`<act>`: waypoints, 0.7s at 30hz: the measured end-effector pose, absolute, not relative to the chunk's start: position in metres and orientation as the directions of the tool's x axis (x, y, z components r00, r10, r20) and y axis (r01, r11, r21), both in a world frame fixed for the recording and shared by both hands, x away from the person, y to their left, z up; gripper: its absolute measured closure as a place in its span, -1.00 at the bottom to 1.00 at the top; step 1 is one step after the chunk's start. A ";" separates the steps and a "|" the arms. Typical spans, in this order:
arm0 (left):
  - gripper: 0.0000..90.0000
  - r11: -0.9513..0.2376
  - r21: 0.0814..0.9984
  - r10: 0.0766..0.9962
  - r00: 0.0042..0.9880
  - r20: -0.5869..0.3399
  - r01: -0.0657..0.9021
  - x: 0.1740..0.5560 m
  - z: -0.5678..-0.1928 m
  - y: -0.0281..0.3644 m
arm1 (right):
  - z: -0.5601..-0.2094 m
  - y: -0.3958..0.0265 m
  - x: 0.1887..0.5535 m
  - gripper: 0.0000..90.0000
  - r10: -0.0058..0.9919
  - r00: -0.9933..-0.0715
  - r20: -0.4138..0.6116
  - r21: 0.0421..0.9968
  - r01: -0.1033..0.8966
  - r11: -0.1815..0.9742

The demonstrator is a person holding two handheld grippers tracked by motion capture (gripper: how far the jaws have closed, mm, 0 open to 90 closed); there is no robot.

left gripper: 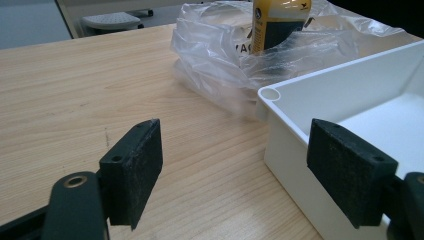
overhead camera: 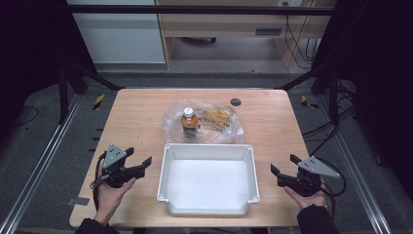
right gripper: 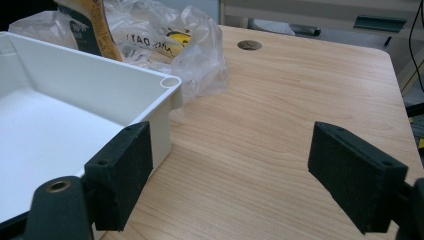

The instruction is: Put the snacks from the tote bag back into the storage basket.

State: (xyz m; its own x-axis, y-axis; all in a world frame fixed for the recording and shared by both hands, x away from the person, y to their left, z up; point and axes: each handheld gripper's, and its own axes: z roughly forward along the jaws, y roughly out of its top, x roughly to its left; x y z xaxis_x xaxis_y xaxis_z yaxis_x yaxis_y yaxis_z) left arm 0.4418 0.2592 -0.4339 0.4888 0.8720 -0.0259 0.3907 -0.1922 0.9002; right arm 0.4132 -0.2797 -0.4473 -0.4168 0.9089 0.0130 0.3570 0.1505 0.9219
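Bottle (overhead camera: pixel 189 119) with an orange-yellow body and a pale cap stands upright inside a crumpled clear plastic bag (overhead camera: pixel 202 122), at the far middle of the wooden table (overhead camera: pixel 136 112). Beside it in the bag lie yellowish contents too small to identify. Printed lettering shows on the bag film in both gripper views, partly legible only.

Status, left to right:

1. Left gripper (overhead camera: pixel 139 158) hovers left of the white tray (overhead camera: pixel 207 148), jaws spread wide with nothing between them. In the left gripper view the pads frame bare table and the tray's near corner (left gripper: pixel 270 94).
2. White tray sits centred on the near half of the table, just in front of the bag. Its floor holds nothing.
3. Right gripper (overhead camera: pixel 285 165) hovers right of the tray, jaws likewise released and holding nothing.

Judgement: the work appears not yet started. Bag and bottle are untouched, both grippers well apart from them. Remaining: reach the bag, extract the bottle and other contents, probably transfer them to the tray.
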 end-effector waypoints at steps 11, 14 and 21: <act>-0.51 -0.192 0.903 0.869 0.494 -0.026 0.384 0.441 -0.433 0.257 | -0.447 -0.281 0.412 -0.63 0.913 -0.407 0.015 0.924 0.356 0.143; -0.51 -0.192 0.905 0.868 0.496 -0.025 0.380 0.441 -0.432 0.255 | -0.448 -0.281 0.412 -0.63 0.914 -0.405 0.013 0.923 0.357 0.145; -0.51 -0.194 0.907 0.865 0.501 -0.022 0.375 0.442 -0.431 0.251 | -0.448 -0.281 0.413 -0.63 0.915 -0.404 0.010 0.923 0.355 0.147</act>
